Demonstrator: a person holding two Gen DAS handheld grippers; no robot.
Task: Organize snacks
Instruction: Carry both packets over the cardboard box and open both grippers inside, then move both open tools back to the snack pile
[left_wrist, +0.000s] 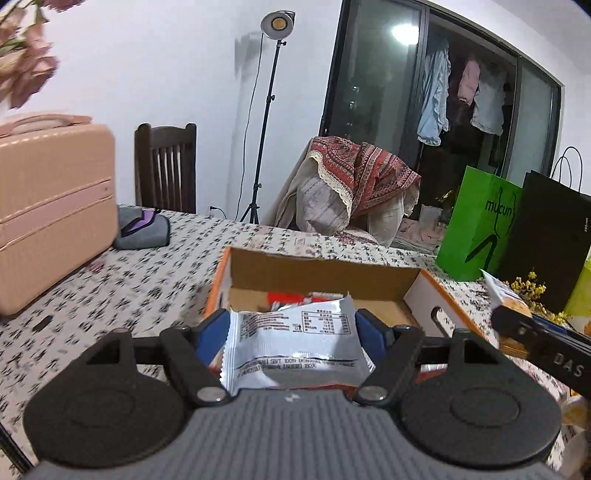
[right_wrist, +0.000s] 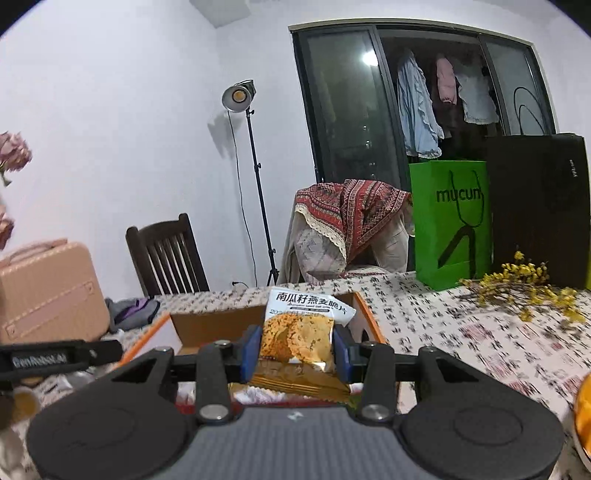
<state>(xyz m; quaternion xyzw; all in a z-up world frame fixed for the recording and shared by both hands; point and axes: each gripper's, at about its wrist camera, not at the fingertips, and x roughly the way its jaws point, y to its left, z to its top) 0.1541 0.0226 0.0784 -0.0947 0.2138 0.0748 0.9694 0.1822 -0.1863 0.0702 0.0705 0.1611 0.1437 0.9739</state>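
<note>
left tongs (left_wrist: 293, 325) are clamped on a silver snack packet (left_wrist: 295, 343), gripped by its two short side edges, held in the air just in front of the open cardboard box (left_wrist: 317, 269) on the table (left_wrist: 110, 280). the packet's long axis runs left-right across the jaws, print side up and upside-down to the camera, top edge tipped toward the box. risk: the foil is buckled between the pads, so the grip is on soft crimped edges and it could slide out short of the box, or snag the near wall on the way in.

right tongs (right_wrist: 298, 347) are clenched on a pumpkin-seed oat crisp packet (right_wrist: 301, 332), also in the air, just short of the same box (right_wrist: 218, 325). this packet stands upright, long axis vertical, white labelled end up, gold end down toward the camera. risk: it's pinched hard across the middle, so the crisp inside may crack. both tongs look bound for one box and sit near each other; they could collide.
</note>
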